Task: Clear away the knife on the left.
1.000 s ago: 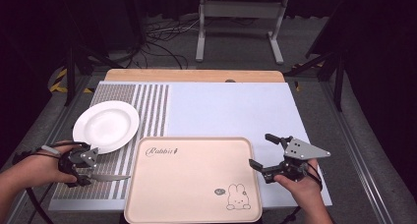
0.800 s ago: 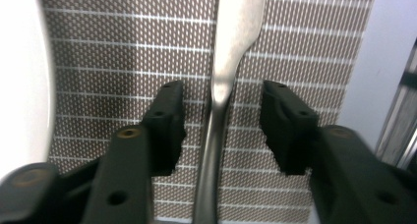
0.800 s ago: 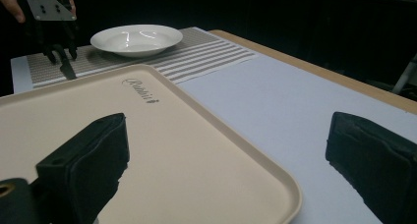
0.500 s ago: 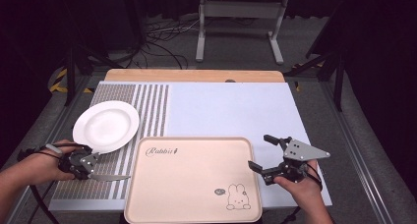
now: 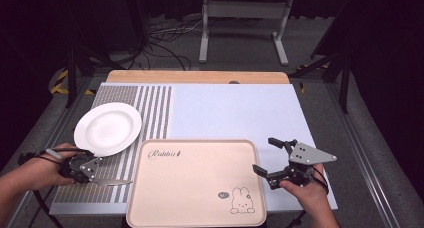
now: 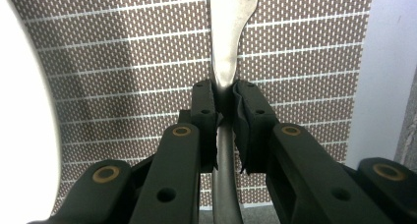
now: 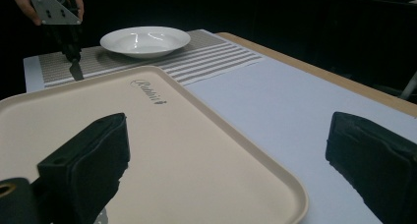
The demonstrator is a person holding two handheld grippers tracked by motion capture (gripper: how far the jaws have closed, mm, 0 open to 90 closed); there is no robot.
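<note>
Knife, of metal, is found lying flat on the striped placemat, between the white plate and the beige tray, blade pointing toward the tray. It is judged stiff, light, smooth and liable to slip or pivot if gripped off-centre. The neck where handle meets blade is judged the soundest hold. The left gripper is seen clamped on that neck, its jaws having just been closing, pads pressed to both sides of the metal. The right gripper is held with jaws wide apart, nothing between them, over the tray's right edge.

Not determined: whether the blade is serrated; the handle's end, cut off between the jaws; the blade tip, cut off in the left gripper view.
</note>
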